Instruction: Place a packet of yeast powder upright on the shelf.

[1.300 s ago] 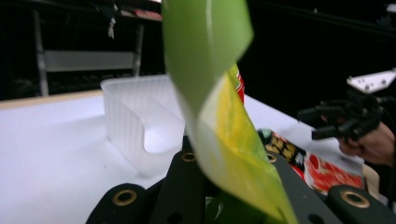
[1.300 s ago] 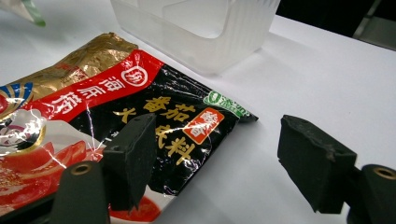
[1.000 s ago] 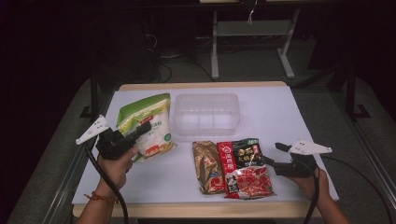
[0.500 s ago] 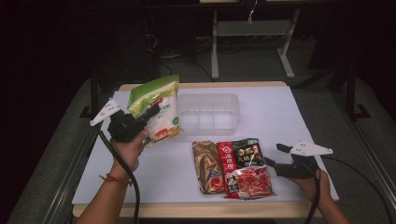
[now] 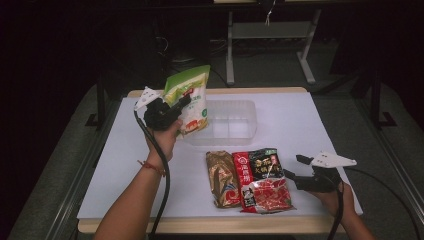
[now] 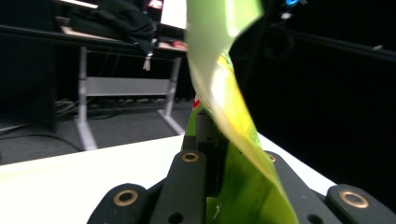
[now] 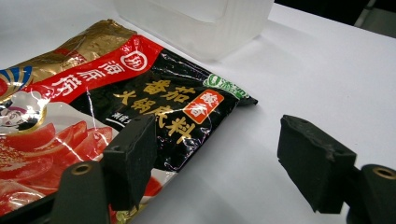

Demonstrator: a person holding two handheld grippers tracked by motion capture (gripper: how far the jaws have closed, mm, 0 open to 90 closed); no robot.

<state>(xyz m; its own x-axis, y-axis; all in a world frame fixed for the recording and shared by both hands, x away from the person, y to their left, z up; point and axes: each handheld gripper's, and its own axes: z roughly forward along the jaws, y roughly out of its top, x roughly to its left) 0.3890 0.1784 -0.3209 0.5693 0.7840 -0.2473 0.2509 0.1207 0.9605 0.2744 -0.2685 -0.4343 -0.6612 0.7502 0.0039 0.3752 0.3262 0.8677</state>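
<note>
The left gripper (image 5: 176, 107) is raised off the white tabletop (image 5: 310, 125) with its fingers (image 6: 187, 186) clamped on a green and white bag (image 5: 191, 97), gripping it near its lower left edge so that most of the bag stands up above and to the right of the fingers. In the left gripper view the bag (image 6: 233, 140) runs up between the two black fingers, pinched tight, and its top curls over in a bright green fold. In the high view the held bag hangs over the left end of a clear plastic container (image 5: 227, 122), which sits at the middle of the tabletop toward the far edge. The right gripper (image 5: 295, 170) rests low near the front right of the tabletop, its fingers (image 7: 133, 154) spread wide with nothing between them. A red and black sauce packet (image 5: 262, 180) lies flat just to the left of that gripper; in the right gripper view the left finger overlaps the edge of the packet (image 7: 154, 93), while the other finger stands over bare tabletop. A brown and gold packet (image 5: 222, 177) lies beside the red one, touching it on its left.
</note>
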